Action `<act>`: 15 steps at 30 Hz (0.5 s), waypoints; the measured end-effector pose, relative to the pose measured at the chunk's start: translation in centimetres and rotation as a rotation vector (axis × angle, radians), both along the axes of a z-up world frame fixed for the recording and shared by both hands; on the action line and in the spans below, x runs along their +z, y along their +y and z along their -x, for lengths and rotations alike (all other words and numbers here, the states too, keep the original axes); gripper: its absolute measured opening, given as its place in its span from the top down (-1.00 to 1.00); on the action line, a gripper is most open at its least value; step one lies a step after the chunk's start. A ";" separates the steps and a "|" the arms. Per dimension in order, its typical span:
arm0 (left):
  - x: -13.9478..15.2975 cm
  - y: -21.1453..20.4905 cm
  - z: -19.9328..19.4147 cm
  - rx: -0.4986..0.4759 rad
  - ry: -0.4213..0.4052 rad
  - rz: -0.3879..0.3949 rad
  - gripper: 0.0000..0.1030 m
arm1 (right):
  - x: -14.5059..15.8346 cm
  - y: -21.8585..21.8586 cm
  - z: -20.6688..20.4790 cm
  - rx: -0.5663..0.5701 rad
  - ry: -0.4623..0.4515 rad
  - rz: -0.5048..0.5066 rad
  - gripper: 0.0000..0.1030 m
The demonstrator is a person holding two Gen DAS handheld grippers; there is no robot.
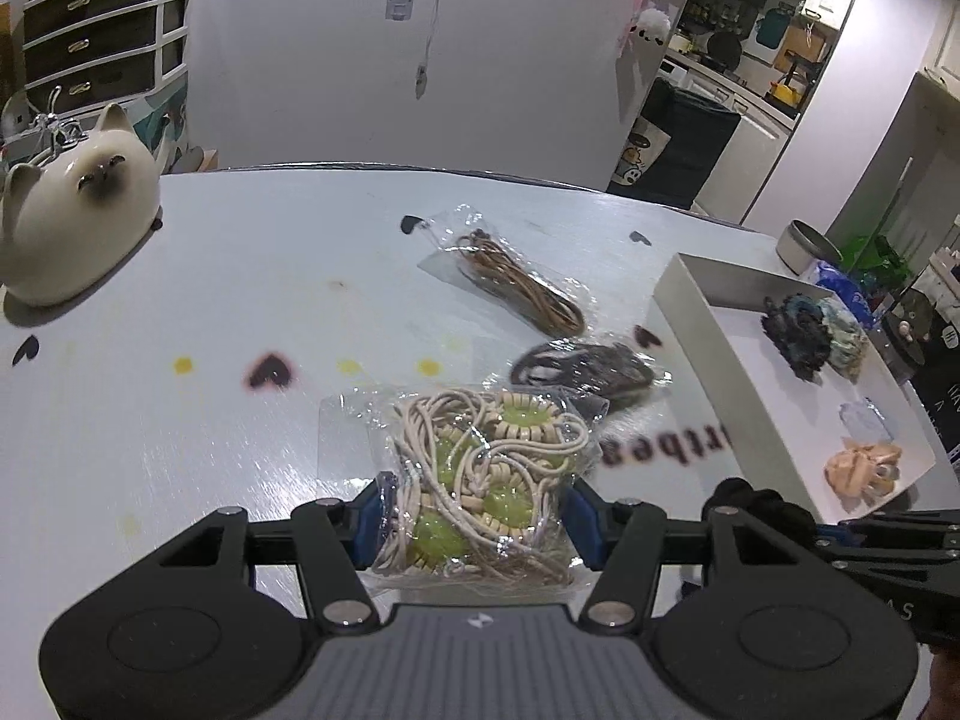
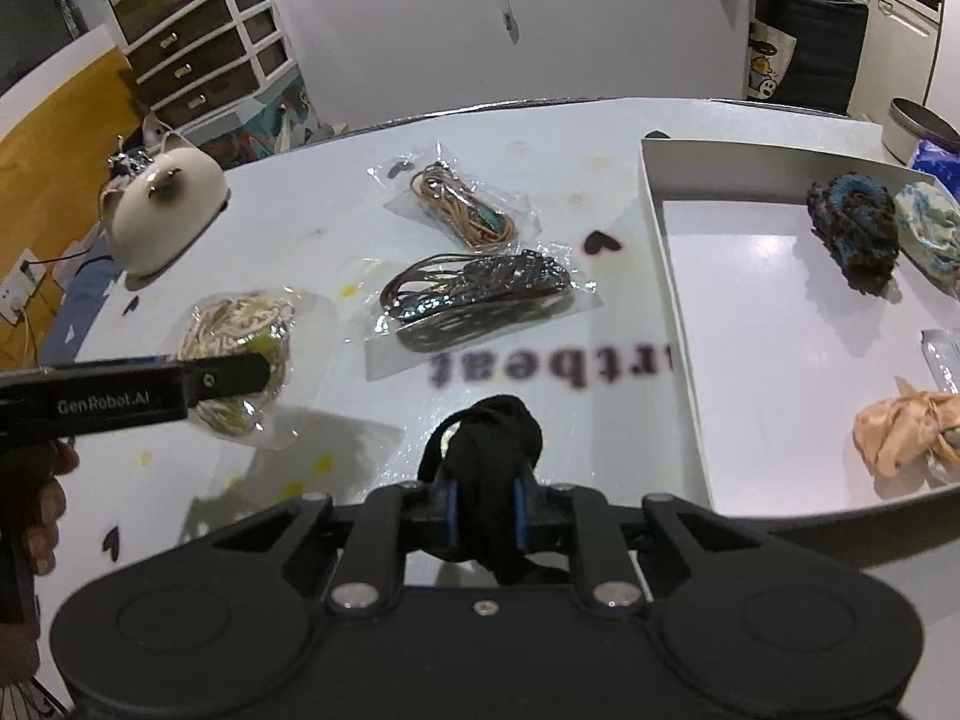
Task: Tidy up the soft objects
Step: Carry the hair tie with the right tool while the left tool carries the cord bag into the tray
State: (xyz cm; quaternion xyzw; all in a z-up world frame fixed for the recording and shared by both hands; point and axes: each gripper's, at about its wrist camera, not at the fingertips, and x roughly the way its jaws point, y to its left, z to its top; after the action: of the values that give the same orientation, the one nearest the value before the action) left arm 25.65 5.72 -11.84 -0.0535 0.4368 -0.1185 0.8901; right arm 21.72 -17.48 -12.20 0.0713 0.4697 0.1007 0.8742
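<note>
My left gripper is shut on a clear bag of beige cord and green beads, just above the table; that bag shows in the right wrist view behind the left gripper's arm. My right gripper is shut on a black scrunchie, held above the table left of the white box. The box holds a dark blue scrunchie, a pale patterned scrunchie and a peach scrunchie. The black scrunchie also shows in the left wrist view.
Two more clear bags lie mid-table: one with tan cord and one with dark cord. A ceramic cat stands at the table's left edge. A round tin sits beyond the box. A drawer unit stands behind.
</note>
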 end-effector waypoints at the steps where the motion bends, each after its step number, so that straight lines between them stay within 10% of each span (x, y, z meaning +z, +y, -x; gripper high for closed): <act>1: 0.1 -0.3 0.3 0.002 0.000 0.002 -0.14 | 0.2 -0.2 0.3 0.001 -0.006 -0.005 0.66; 15: 2.2 -6.4 1.5 0.046 -0.013 0.008 -0.14 | 2.6 -7.1 1.9 0.000 -0.079 -0.052 0.65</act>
State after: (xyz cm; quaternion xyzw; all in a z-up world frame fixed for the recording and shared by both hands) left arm 24.18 -0.69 -9.60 -0.0664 0.4291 -0.0999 0.8952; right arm 19.85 -24.54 -9.59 0.0900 0.4320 0.1158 0.8899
